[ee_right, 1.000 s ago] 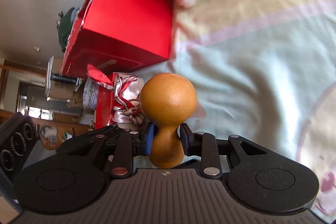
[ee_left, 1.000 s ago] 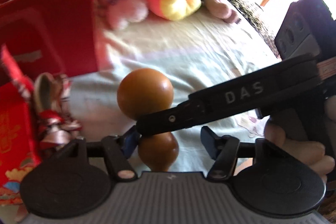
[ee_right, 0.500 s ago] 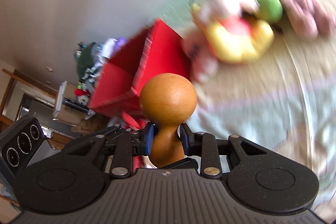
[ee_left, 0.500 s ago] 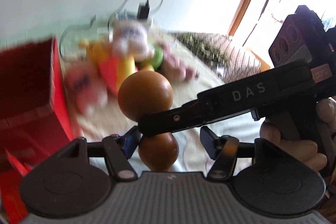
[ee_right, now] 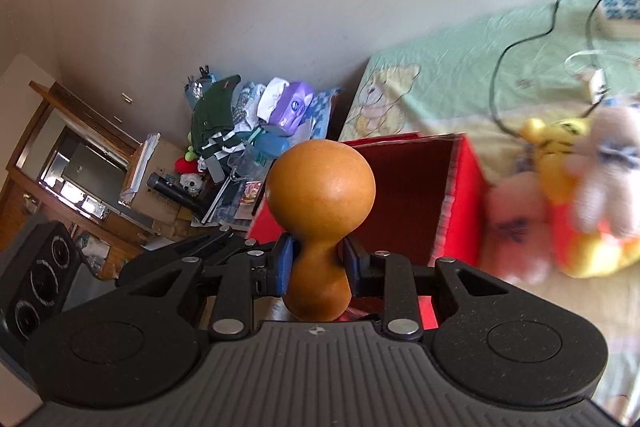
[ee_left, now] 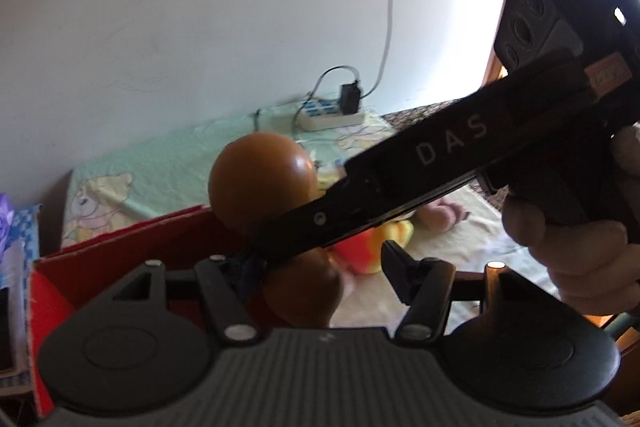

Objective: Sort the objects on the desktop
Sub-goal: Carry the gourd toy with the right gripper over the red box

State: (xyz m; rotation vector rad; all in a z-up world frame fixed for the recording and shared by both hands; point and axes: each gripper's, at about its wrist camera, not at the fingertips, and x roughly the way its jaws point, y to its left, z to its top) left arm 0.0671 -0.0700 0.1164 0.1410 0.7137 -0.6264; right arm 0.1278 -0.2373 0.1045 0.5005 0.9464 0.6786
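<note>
An orange-brown gourd [ee_right: 320, 195] is held in the air, my right gripper [ee_right: 316, 263] shut on its narrow waist. In the left wrist view the gourd's top bulb [ee_left: 260, 179] shows above the right gripper's black finger [ee_left: 440, 163], which crosses in front of it. My left gripper [ee_left: 320, 271] is open, its fingers spread wider than the gourd's lower bulb [ee_left: 304, 291] between them. A red open-topped box [ee_right: 404, 195] stands just behind the gourd, also seen as the red box [ee_left: 120, 259] in the left wrist view.
Plush toys [ee_right: 568, 219] lie right of the box on a pale green cloth [ee_right: 460, 67]. A power strip [ee_left: 332, 115] with cables sits by the wall. A hand [ee_left: 568, 247] holds the right gripper. Clutter [ee_right: 248, 119] is piled beyond the table's left edge.
Both grippers and the gourd have risen and tilted up from the table. The wall and the box's open top now show; the ribboned red bag has left view. The grip is unchanged.
</note>
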